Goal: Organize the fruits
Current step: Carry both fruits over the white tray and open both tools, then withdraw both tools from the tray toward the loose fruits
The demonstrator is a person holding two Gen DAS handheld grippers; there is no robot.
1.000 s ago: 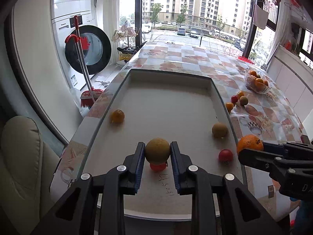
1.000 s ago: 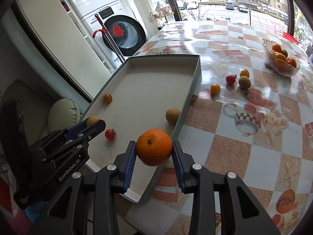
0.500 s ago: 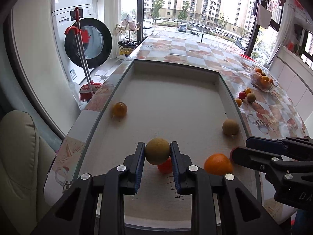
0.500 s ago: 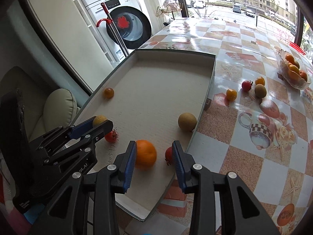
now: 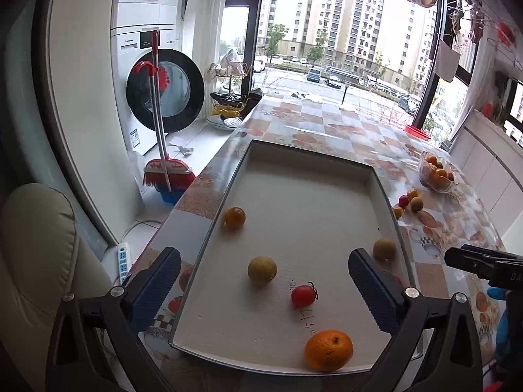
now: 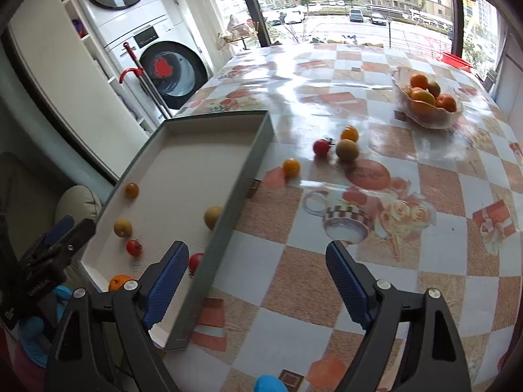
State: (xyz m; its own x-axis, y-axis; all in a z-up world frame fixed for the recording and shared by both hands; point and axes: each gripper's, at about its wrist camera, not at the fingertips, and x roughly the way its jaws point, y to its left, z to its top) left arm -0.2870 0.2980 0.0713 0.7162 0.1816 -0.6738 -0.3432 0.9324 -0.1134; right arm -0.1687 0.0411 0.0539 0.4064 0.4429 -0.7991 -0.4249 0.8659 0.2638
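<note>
Both the left hand-held gripper [image 5: 263,279] and right hand-held gripper [image 6: 256,281] are opening wide, empty. Round, smooth, light loose fruits [image 6: 347,149] on the bench [image 6: 425,202] roll easily; pinch each across its middle, gently.

Both black plastic two-finger grippers, left [image 5: 264,271] and right [image 6: 257,269], carry ribbed blue pads, silver screws; blue glove [image 6: 268,383] worn.

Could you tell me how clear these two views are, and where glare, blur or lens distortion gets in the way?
Left wrist view: sharp, even daylight, soft shadows under the fruit in the tray; fisheye bends the window frames. Right wrist view: slightly motion-blurred, with window glare on the glossy tablecloth washing out its pattern near the glass bowl.
</note>
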